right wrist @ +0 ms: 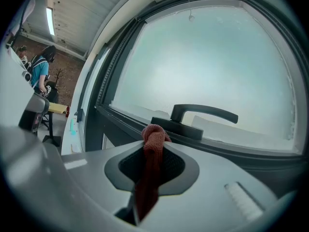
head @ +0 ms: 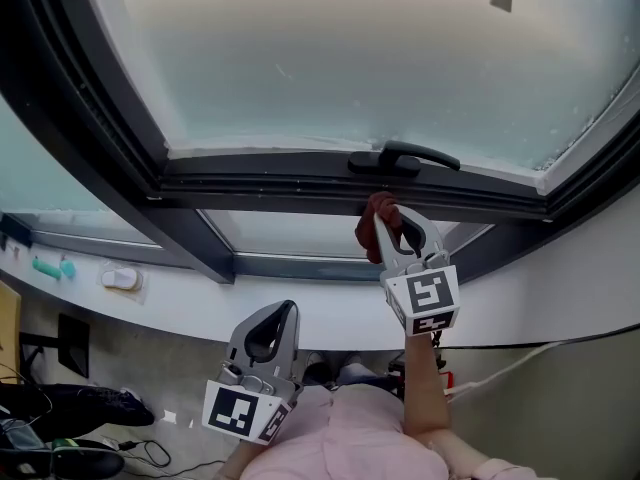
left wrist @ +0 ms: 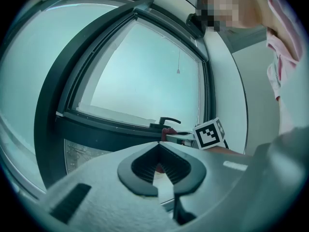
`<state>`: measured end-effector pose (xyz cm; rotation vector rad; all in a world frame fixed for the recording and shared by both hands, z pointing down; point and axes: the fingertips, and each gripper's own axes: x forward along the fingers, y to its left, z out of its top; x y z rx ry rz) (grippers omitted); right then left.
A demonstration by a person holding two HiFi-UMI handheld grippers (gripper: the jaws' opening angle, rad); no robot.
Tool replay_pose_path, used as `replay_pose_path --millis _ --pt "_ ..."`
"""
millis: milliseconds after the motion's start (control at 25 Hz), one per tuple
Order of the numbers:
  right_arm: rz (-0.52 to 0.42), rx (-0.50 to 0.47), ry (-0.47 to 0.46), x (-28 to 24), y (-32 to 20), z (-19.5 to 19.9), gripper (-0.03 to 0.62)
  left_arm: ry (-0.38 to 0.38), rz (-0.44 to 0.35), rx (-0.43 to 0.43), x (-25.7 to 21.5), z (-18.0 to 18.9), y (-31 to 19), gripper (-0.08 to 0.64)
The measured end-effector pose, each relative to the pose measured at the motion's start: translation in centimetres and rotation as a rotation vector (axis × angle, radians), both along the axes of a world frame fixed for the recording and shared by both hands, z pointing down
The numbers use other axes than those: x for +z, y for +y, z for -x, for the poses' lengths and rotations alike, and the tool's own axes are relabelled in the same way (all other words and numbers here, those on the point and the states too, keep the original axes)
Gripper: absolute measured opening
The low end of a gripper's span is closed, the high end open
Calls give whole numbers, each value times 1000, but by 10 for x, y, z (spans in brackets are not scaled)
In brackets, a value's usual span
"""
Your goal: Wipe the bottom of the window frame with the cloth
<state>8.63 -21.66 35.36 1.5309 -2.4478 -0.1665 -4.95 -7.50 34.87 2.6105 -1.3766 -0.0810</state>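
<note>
Right gripper (head: 398, 230) was clenched on the red cloth (head: 380, 211), held at the window frame (head: 280, 181) bottom rail, just below the handle (head: 405, 156). Left gripper (head: 278, 318) was closed and empty, nearer, well apart

Bunched red cloth (head: 383, 211) at dark window frame (head: 270, 183)

The cloth (right wrist: 153, 144) is rust-red, the window frame (head: 300, 183) dark grey, its handle (head: 410, 156) black.
</note>
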Motion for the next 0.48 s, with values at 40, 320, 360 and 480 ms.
replay_pose_path --millis 40,320,360,480 --pt "0 2 2 0 0 0 57 1 0 7 0 -1 -1 0" --pt "4 19 21 0 -1 -1 55 12 0 22 1 1 -3 0" --pt "4 20 20 0 -1 -1 55 12 -3 19 0 3 -2 0" --pt "3 29 27 1 -1 -2 55 12 -8 6 -1 10 -1 0"
